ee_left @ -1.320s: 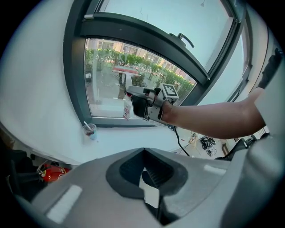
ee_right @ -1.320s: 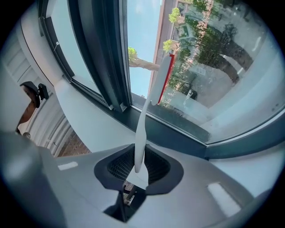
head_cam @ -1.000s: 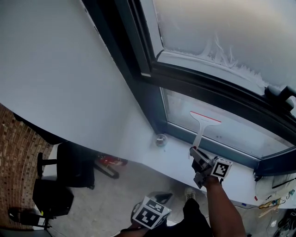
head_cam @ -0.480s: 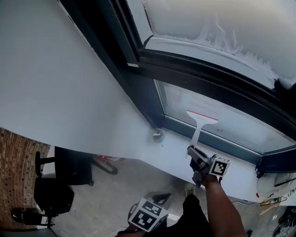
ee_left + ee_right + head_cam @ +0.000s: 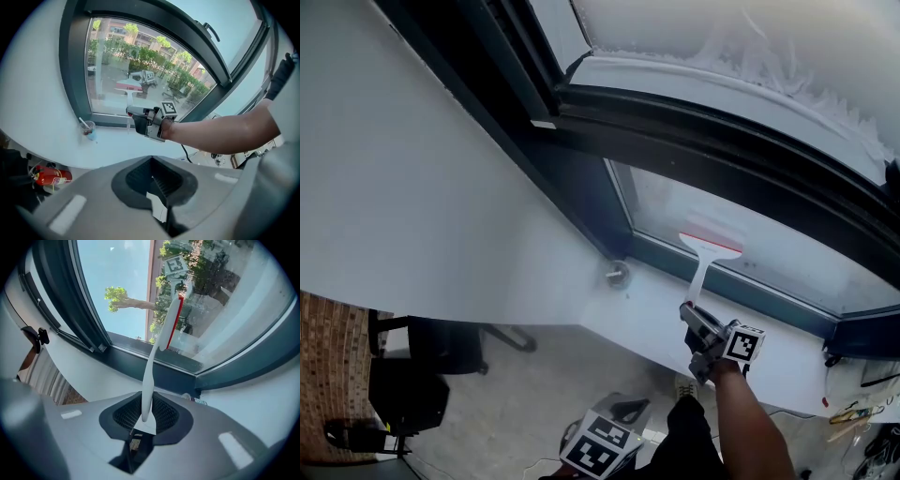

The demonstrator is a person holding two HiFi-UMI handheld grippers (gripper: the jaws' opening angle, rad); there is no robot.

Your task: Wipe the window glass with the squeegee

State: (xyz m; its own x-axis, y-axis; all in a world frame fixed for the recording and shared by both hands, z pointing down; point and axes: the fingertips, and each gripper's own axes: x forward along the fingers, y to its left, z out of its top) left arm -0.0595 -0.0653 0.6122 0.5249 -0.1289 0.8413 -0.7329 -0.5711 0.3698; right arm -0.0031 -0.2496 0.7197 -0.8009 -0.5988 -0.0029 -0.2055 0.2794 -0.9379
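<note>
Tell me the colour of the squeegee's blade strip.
Red, on a white squeegee; the right gripper view shows it best.

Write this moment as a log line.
right gripper: shut on white red-edged squeegee | blade: against window glass | left gripper: shut, empty

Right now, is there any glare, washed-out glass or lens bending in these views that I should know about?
Head view: upper pane washed out to white, lower glass hazy, squeegee sharp. Left gripper view: strong fisheye bows the window frame, corners go black, outdoors well exposed. Right gripper view: same bowing and dark corners, squeegee crisp, sky bright.
</note>
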